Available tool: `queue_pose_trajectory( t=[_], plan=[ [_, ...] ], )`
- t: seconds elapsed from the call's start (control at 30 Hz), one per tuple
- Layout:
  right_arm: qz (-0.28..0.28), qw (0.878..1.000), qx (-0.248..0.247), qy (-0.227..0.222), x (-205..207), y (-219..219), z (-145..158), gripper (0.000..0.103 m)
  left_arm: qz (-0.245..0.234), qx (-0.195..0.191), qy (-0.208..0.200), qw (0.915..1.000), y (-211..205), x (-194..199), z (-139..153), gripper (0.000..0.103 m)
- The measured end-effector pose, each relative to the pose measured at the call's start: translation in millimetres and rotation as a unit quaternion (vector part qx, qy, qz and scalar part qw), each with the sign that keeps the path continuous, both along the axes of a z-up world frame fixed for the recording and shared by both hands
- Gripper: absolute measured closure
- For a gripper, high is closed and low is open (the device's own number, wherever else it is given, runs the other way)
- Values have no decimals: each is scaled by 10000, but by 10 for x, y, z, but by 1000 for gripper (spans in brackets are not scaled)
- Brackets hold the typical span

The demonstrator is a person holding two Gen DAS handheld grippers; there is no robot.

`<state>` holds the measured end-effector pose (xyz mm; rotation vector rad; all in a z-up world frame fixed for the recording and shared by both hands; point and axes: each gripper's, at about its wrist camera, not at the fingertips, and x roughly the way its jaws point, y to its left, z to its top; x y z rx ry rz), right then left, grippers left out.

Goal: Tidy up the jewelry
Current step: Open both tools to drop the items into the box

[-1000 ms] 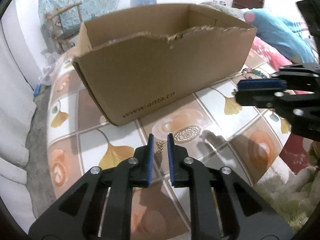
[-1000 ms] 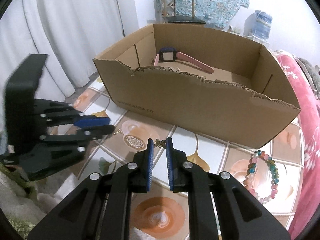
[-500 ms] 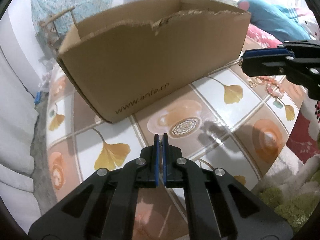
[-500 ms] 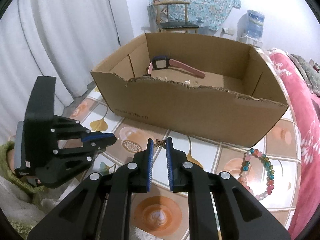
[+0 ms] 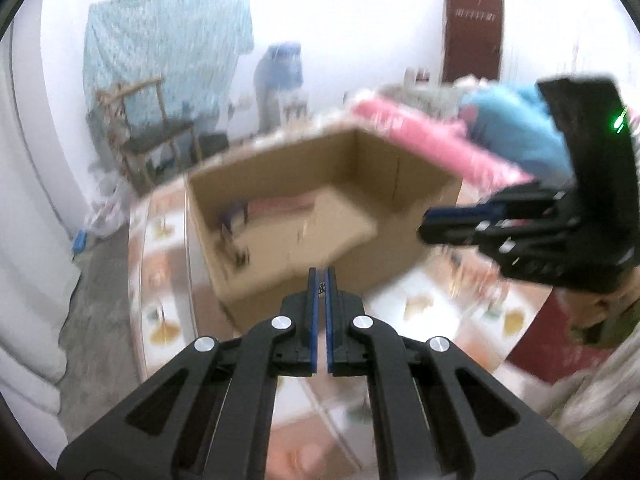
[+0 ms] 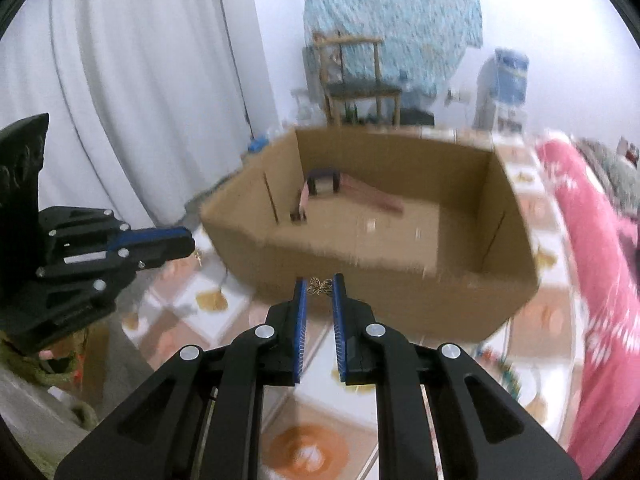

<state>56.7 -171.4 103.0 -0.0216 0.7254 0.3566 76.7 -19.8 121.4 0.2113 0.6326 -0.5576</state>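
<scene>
Motion smears the cardboard box (image 5: 320, 208) and desk (image 5: 420, 308) — the speck pinched in the left hand-held gripper (image 5: 321, 289) is too small to name; beads at four o'clock (image 6: 506, 368) blur.

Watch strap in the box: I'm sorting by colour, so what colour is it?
Pink watch strap, clearest in the right wrist view.

Two wrist cameras, each looking forward and down along its own fingers

The left view faces the cardboard box (image 5: 304, 216) from its near corner, close above the tiled table (image 5: 436, 312); the right view faces the box's long front side. Both take in the box's inside, and each sees the other gripper at its edge.
</scene>
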Motion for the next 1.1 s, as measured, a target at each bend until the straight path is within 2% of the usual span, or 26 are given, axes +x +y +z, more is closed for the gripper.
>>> queue_pose_trajectory(
  t=[0.1,0.2,0.33,0.37,0.4,0.5,0.7,0.73,0.77,0.83,0.9,1.1],
  plan=[
    [69,9998,17,-208,198,-32,173,90,-74,-222,-155,9996,-33,214,189,101],
    [171,9998,23,-29,564,-69,213,90,-35,-101,-245,9996,-106,532,202,101],
    [233,9969,69,744,1103,-99,23,90,-31,152,340,9993,-209,1058,-55,101],
    [257,9947,84,993,1236,-103,-50,90,51,319,459,9984,-233,1181,-143,101],
    [286,9905,111,1343,1413,-105,-160,90,67,456,562,9974,-249,1282,-218,101],
    [307,9795,170,1982,1739,-105,-407,90,35,708,905,9934,-287,1455,-395,100],
    [178,9714,100,2366,1948,-65,-666,90,116,796,1421,9866,-249,1594,-594,99],
    [160,9711,141,2378,1950,-79,-678,89,122,779,1478,9859,-235,1602,-614,96],
    [130,9710,186,2378,1946,-98,-684,87,148,752,1512,9855,-214,1601,-622,85],
    [94,9723,255,2323,1927,-151,-653,81,216,719,1505,9858,-186,1590,-604,75],
    [36,9740,294,2247,1915,-201,-603,77,244,665,1432,9872,-149,1561,-568,72],
    [-120,9805,698,1832,1705,-452,-255,73,382,488,1069,9923,-66,1404,-344,52]
  ],
)
